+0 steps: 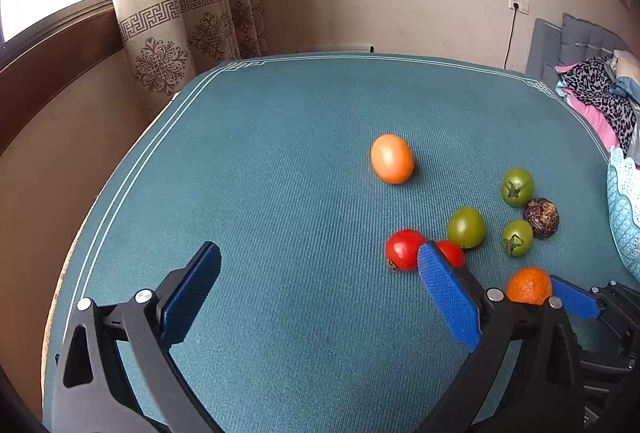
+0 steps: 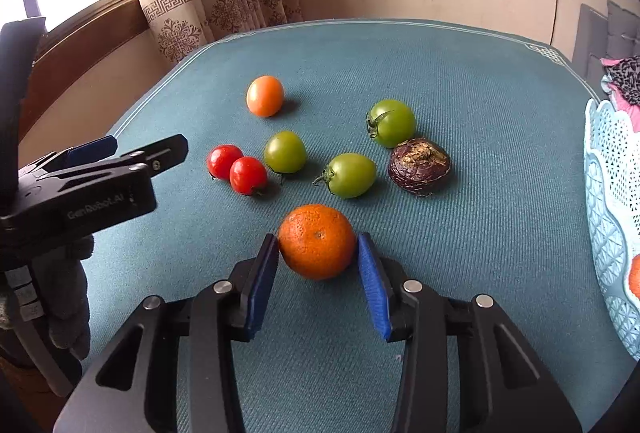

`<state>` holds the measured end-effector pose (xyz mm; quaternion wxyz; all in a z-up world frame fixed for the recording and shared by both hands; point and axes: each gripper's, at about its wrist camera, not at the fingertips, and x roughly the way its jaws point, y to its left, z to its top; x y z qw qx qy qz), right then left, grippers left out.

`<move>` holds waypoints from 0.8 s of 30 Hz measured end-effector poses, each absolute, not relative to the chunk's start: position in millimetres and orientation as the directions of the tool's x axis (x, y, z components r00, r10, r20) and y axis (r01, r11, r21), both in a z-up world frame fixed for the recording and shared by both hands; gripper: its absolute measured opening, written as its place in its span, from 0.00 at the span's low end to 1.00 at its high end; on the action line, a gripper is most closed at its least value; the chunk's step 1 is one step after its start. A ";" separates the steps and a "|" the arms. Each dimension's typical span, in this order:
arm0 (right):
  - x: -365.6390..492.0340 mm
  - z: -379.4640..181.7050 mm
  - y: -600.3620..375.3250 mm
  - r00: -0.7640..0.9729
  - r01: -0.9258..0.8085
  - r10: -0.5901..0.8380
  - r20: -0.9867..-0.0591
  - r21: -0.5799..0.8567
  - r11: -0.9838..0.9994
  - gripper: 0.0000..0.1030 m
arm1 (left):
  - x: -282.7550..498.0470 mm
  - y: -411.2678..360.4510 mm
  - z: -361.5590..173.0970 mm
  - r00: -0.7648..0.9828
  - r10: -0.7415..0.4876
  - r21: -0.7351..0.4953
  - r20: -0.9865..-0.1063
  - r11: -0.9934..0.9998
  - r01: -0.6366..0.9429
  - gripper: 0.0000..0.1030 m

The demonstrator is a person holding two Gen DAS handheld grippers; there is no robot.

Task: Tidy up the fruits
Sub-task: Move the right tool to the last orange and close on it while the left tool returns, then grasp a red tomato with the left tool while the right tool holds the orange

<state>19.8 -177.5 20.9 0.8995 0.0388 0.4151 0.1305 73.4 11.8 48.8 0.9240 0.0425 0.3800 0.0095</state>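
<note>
My right gripper (image 2: 317, 239) is shut on a tangerine (image 2: 316, 245) that rests on the teal tablecloth (image 2: 480, 273), one blue pad pressed to each side. Beyond it lie two red tomatoes (image 2: 236, 169), three green tomatoes (image 2: 350, 175), a dark purple-brown fruit (image 2: 419, 166) and, farther back, an orange tomato (image 2: 265, 96). My left gripper (image 1: 318, 251) hovers open over bare cloth to the left of the fruit, nothing between its fingers. Its right finger partly hides one red tomato (image 1: 452, 251). The tangerine (image 1: 528, 285) shows just behind that finger.
A light blue lattice basket (image 2: 608, 213) stands at the table's right edge with something orange (image 2: 635, 275) inside. A gloved hand (image 2: 68, 293) holds the left gripper. A curtain and window lie beyond the far left corner, and a chair with clothes at the right.
</note>
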 end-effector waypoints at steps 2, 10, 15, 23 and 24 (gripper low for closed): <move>13.9 24.5 -180.3 0.630 -0.207 0.267 -0.729 0.174 0.963 0.40 | 73.4 4.5 45.2 0.708 0.043 0.096 -0.704 0.995 0.036 0.97; 5.4 24.6 -187.7 0.618 -0.232 0.306 -0.724 0.204 0.951 0.37 | 76.7 -14.0 36.5 0.702 0.029 0.122 -0.712 0.989 0.083 0.97; 11.3 24.0 -180.0 0.610 -0.256 0.319 -0.725 0.200 0.946 0.38 | 77.9 -5.4 36.2 0.699 0.036 0.107 -0.714 0.993 0.057 0.97; 38.0 12.9 -174.2 0.577 -0.240 0.322 -0.751 0.221 0.945 0.39 | 77.7 0.8 35.9 0.703 0.021 0.093 -0.711 0.994 0.064 0.97; 39.1 13.3 -173.5 0.578 -0.242 0.325 -0.749 0.223 0.944 0.40 | 77.9 -0.6 35.1 0.703 0.017 0.094 -0.711 0.993 0.071 0.97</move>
